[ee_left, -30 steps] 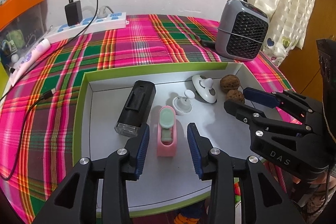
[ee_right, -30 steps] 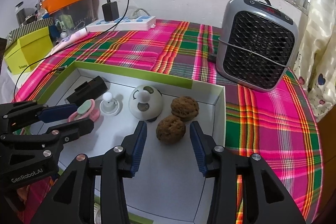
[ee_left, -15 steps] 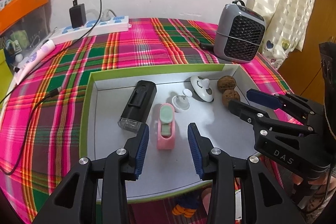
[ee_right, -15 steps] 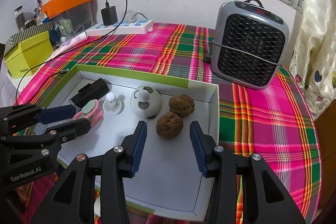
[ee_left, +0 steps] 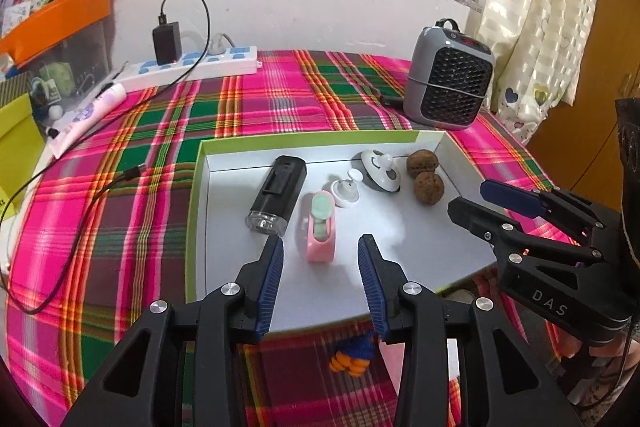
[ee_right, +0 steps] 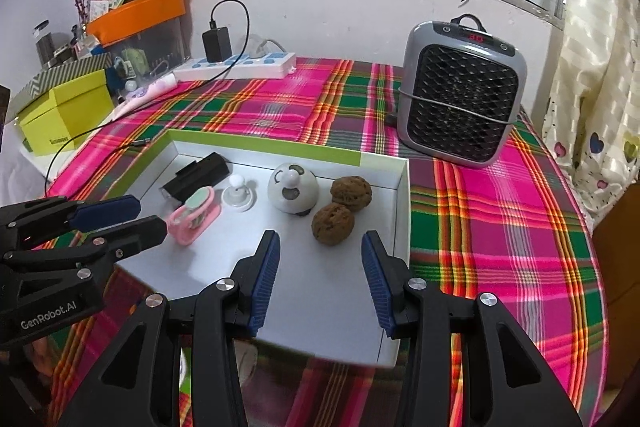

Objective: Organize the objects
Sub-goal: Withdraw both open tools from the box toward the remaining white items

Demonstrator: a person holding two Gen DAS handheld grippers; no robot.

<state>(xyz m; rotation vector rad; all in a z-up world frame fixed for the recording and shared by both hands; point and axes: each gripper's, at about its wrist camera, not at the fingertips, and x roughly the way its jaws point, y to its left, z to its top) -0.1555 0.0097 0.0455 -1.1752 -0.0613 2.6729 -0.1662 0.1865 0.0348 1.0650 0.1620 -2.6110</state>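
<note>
A white tray with a green rim (ee_left: pixel 304 139) (ee_right: pixel 280 147) lies on the plaid cloth. It holds a black device (ee_left: pixel 276 195) (ee_right: pixel 200 175), a pink and green item (ee_left: pixel 321 227) (ee_right: pixel 194 213), a small white knob (ee_left: pixel 347 189) (ee_right: pixel 239 193), a white dome (ee_left: pixel 381 171) (ee_right: pixel 293 191) and two walnuts (ee_left: pixel 428 187) (ee_right: pixel 333 223). My left gripper (ee_left: pixel 321 242) (ee_right: pixel 150 214) hangs open above the tray's near edge, short of the pink item. My right gripper (ee_right: pixel 321 237) (ee_left: pixel 468 195) is open too, short of the nearer walnut. Neither holds anything.
A grey fan heater (ee_right: pixel 460 99) (ee_left: pixel 448 83) stands at the back right. A white power strip with a black charger (ee_left: pixel 188 63) (ee_right: pixel 236 63) and a cable (ee_left: pixel 60 227) lie at the back left. A yellow-green box (ee_right: pixel 60 119) and an orange-lidded bin (ee_right: pixel 136 15) stand left.
Both grippers have pulled back and slightly up from the tray, so its contents look smaller and farther off. The things in the tray have not moved.
</note>
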